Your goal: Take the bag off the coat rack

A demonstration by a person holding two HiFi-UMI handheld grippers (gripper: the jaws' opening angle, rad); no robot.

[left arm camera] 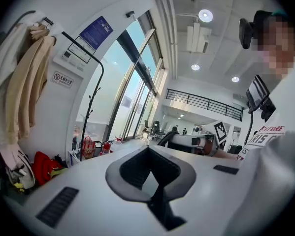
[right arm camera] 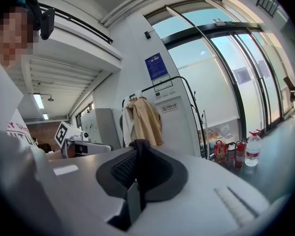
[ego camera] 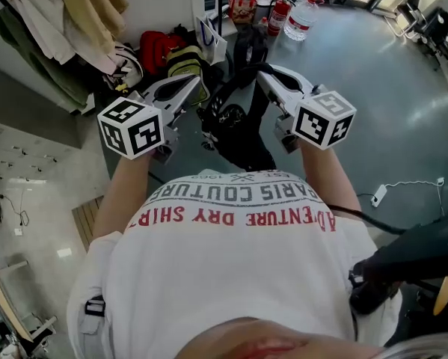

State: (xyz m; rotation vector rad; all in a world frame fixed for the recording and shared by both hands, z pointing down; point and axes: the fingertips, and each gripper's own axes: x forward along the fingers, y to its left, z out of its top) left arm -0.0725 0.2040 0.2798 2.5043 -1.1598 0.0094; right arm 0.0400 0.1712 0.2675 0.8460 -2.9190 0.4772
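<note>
The grey floor [ego camera: 403, 96] is smooth and faintly glossy. The rack [right arm camera: 198, 125] is a thin black tube bent into a hoop. It stands by the wall with soft tan and white coats [ego camera: 66, 21] draped on it, well away to my front left. The bag [ego camera: 242, 129] is not on it. It hangs in the air over the floor, in front of my shirt and between my two tools, long axis straight down. It is black, limp and creased, probably nylon. Its strap [ego camera: 247, 69] arches up from the bag and across to my right gripper [ego camera: 267, 77], which is pressed together on that dark webbing; the ribbed pads pinch it flat. So the whole weight is on my right side, and anything next, I judge, is a carry or a lowering led by that hand. My left gripper [ego camera: 197, 87] sits just beside the bag's left edge, jaws slightly spread, with nothing between them.
</note>
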